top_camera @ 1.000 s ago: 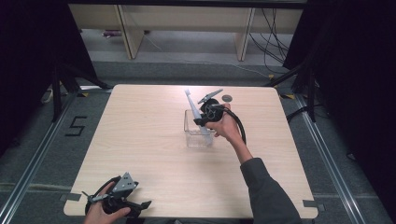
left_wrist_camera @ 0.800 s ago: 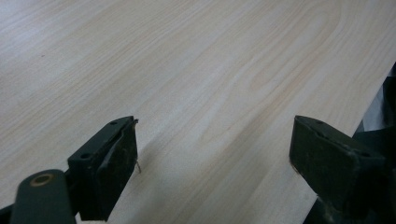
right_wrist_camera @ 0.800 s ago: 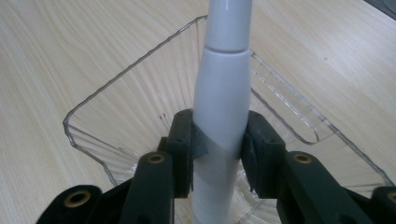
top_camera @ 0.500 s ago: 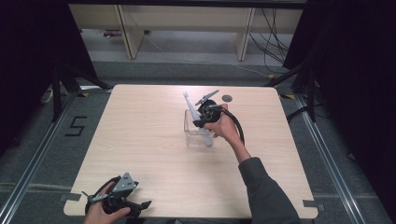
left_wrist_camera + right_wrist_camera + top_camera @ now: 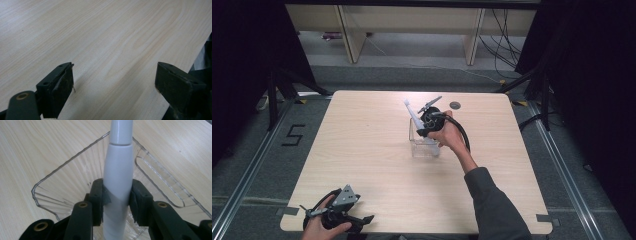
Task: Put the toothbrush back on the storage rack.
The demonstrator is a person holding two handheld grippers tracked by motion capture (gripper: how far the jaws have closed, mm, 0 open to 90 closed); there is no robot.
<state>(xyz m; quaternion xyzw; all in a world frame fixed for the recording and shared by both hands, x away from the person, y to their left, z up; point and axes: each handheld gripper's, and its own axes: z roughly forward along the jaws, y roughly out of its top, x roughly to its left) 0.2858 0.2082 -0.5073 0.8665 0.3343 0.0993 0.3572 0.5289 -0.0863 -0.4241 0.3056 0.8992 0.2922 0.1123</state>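
A white tapered handle (image 5: 118, 165) is clamped between the two black jaws of my right gripper (image 5: 117, 195), which is shut on it. The handle stands tilted inside a clear plastic box (image 5: 62, 177). In the high view the right gripper (image 5: 428, 122) hovers over the clear box (image 5: 422, 147) near the table's middle, and the white handle (image 5: 412, 114) sticks up and to the left out of it. My left gripper (image 5: 362, 220) rests at the table's front left edge. Its jaws stand wide apart, open over bare wood (image 5: 115, 82).
A small dark round disc (image 5: 455, 105) lies on the wooden table (image 5: 362, 150) behind the box. Low wooden shelving (image 5: 412, 30) stands beyond the far edge. Dark curtains flank both sides.
The right gripper and the white handle have edged slightly to the left over the box. The left gripper has stayed where it was.
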